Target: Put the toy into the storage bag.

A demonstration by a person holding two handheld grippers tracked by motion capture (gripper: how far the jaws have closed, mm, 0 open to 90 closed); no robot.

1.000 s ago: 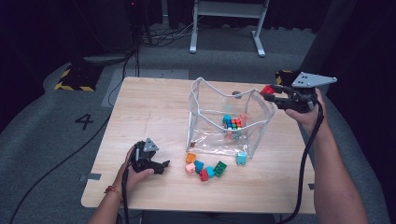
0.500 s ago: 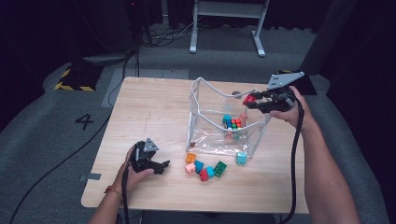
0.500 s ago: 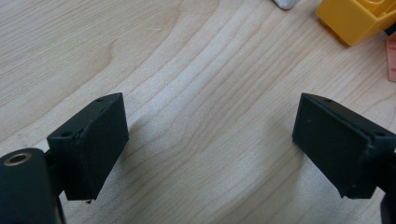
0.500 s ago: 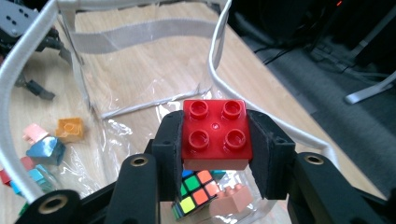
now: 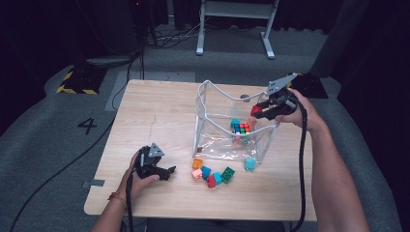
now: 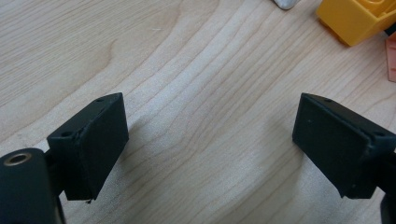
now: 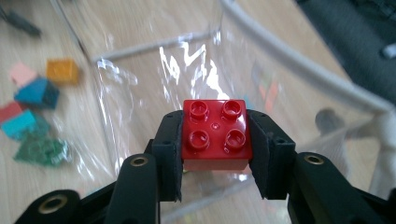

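Up at the far-right rim of the clear bag (image 5: 212, 133), the right gripper (image 5: 257, 110) is clamped on a red brick (image 7: 215, 133), holding it over the bag's open top, with a stack of coloured bricks (image 5: 240, 127) lying inside below. Between the bag's near wall and the counter (image 5: 159, 116) edge lie loose bricks (image 5: 212, 174) in orange, pink, blue, red and green. Beside them the left gripper (image 5: 169, 171) rests on the wood, jaws apart and empty, a yellow brick (image 6: 357, 18) just ahead.

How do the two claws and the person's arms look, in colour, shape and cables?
Both claws, left claw and right claw, are black, with flat rectangular jaws and brass-coloured pivot rings. Each carries a grey three-cornered plate and trails a black cable. The arms have no sleeves; a red-orange bracelet circles the left wrist.
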